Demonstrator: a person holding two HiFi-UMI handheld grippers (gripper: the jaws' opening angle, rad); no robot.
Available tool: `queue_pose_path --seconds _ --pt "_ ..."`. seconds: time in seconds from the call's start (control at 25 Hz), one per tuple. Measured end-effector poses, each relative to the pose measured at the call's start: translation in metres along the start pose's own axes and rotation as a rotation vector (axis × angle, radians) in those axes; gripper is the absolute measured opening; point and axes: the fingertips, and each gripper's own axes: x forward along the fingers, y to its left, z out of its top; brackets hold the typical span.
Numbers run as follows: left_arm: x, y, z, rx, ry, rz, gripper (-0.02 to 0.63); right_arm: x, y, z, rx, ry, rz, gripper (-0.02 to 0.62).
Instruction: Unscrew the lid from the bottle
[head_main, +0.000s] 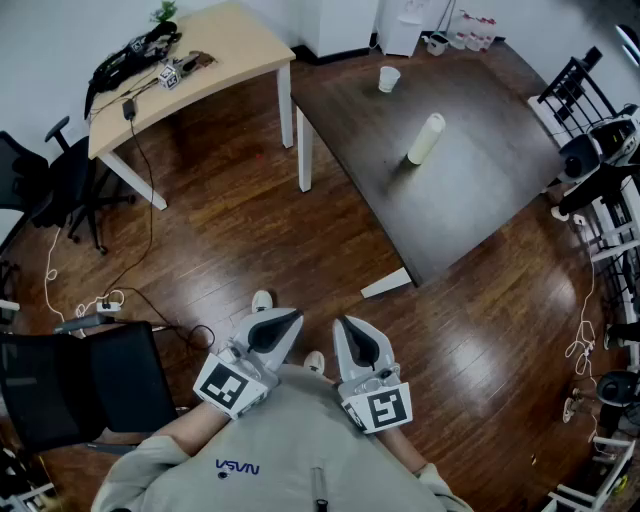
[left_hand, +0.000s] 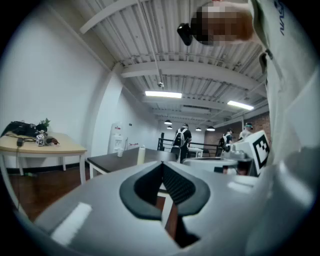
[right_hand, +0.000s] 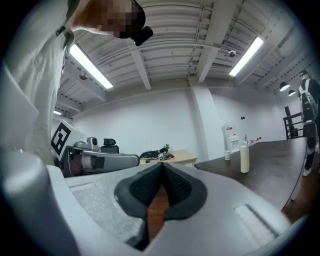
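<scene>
One tall cream plastic bottle (head_main: 426, 138) is seen upright near the middle of the dark brown surface (head_main: 500, 190), well apart from both tongs. It is judged light, smooth and easily tipped. The body should be held low and the lid (head_main: 435, 121) gripped above. The left tongs (head_main: 280, 325) and right tongs (head_main: 355, 340) are closed on nothing.

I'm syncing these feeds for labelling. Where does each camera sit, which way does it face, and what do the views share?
Head view: on the person's head, facing steeply down at floor and dark table; shows shirt, left gripper, right gripper.
Left gripper view: on the left gripper, facing across the room along its shut jaws; right gripper and shirt at right.
Right gripper view: on the right gripper, facing along its shut jaws; left gripper at left.
Shared: all show the white bottle standing on the dark table.
</scene>
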Motion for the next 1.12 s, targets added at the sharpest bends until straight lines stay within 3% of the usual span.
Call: queue_pose_path --seconds 0.12,0.28,0.48,0.6,0.76,1.12 --pt "0.013 0.031 0.026 -0.04 -0.098 -0.022 0.002 0.031 -0.004 -0.001 -0.008 0.012 -0.028 -0.002" --pt "0.028 0.08 0.048 -0.049 -0.132 -0.077 0.002 0.08 -0.012 0.008 -0.024 0.019 -0.084 -0.002" --pt "0.041 0.138 0.065 -0.037 -0.145 -0.158 0.002 0.141 -0.019 0.022 -0.039 0.005 -0.157 -0.002" --pt "0.043 0.174 0.069 -0.035 -0.146 -0.172 0.002 0.171 -0.021 0.025 -0.03 -0.002 -0.196 -0.002" --pt "0.05 0.218 0.063 0.026 -0.126 -0.171 0.002 0.202 -0.03 0.021 -0.036 0.019 -0.23 -0.002" --pt "0.091 0.262 0.062 -0.015 -0.096 -0.176 0.002 0.248 -0.076 0.003 -0.02 0.062 -0.272 -0.002"
